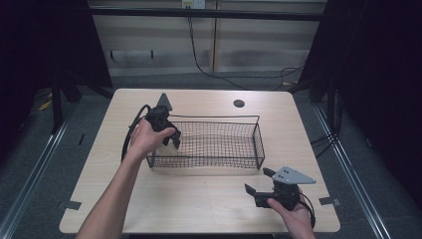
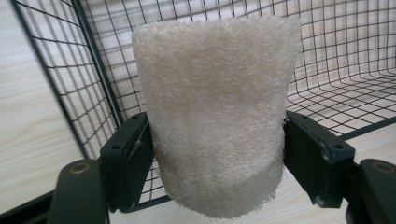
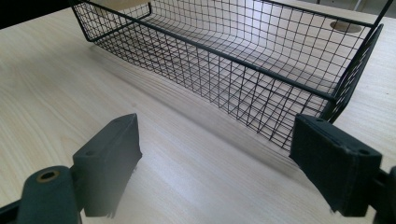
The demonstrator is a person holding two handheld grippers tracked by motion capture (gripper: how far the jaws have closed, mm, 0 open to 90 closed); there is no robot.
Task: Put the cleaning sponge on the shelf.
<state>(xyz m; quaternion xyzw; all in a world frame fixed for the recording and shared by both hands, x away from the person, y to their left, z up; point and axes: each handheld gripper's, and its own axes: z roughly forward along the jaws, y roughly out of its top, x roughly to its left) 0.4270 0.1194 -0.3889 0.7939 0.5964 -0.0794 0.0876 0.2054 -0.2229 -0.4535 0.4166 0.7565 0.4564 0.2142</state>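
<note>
A cream, rough-fibred sponge block (image 2: 215, 93) stands upright between the jaws of my left gripper (image 2: 215, 140), which is shut on its lower half. In the high view my left gripper (image 1: 171, 142) reaches down into the left end of a black wire basket (image 1: 219, 118) in the middle of the table. The basket's mesh (image 2: 93, 70) rises right behind the sponge. My right gripper (image 1: 257, 180) is open near the table's front right, pointing left towards the basket. Its jaws (image 3: 224, 154) are wide apart with bare wood between them, and the basket's near wall (image 3: 210, 51) is just ahead.
The light wooden table (image 1: 209, 199) has a round cable hole (image 1: 239, 103) behind the basket. Free tabletop lies in front of the basket and to both sides. A black cable (image 1: 130, 132) loops from the left gripper. Dark frame posts stand at both sides.
</note>
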